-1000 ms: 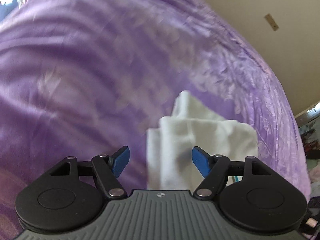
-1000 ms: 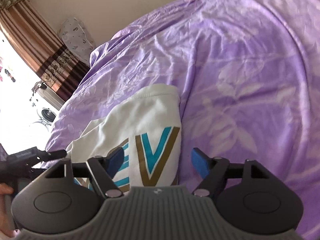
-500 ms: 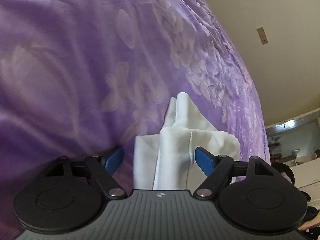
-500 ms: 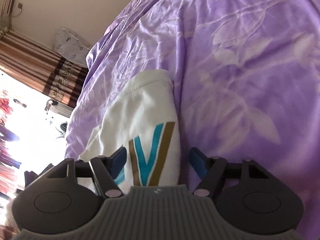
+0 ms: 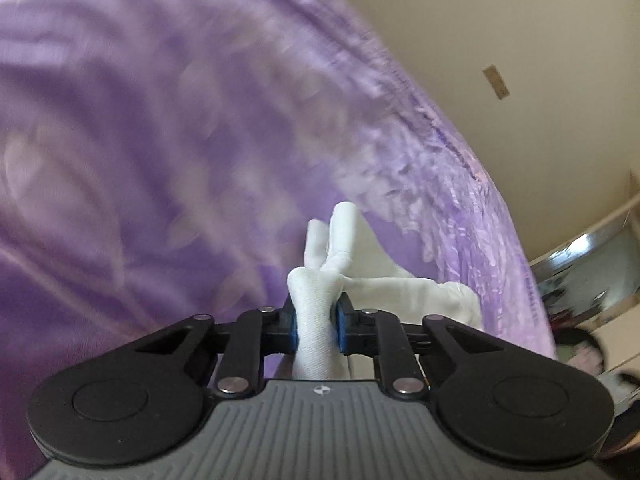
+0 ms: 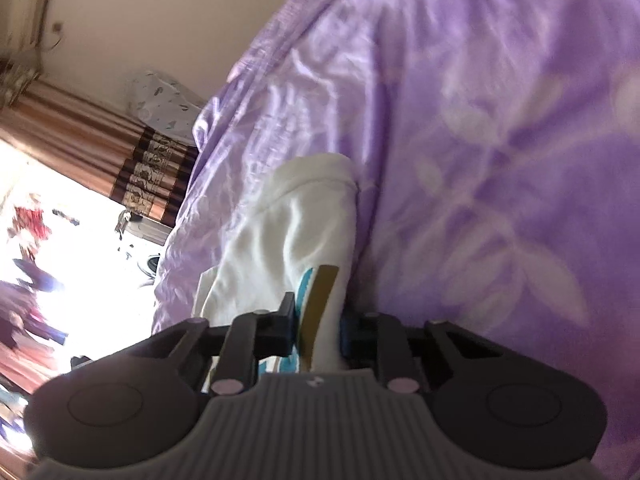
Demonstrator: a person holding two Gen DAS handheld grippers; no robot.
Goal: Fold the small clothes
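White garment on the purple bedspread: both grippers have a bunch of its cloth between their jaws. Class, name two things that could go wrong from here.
1. The left gripper, its jaws closing, pinches a bunched wad of the white garment, perhaps several layers; lifting may drag the fold out of shape.
2. The right gripper, also closing, grips cloth at the printed stripes, close to the purple bedspread; it might catch the bedspread too.

No word or number could be read. The white garment (image 6: 288, 236) bore teal and gold strokes of a printed letter, too squeezed to tell. Each gripper body carried a small white emblem (image 5: 321, 390).
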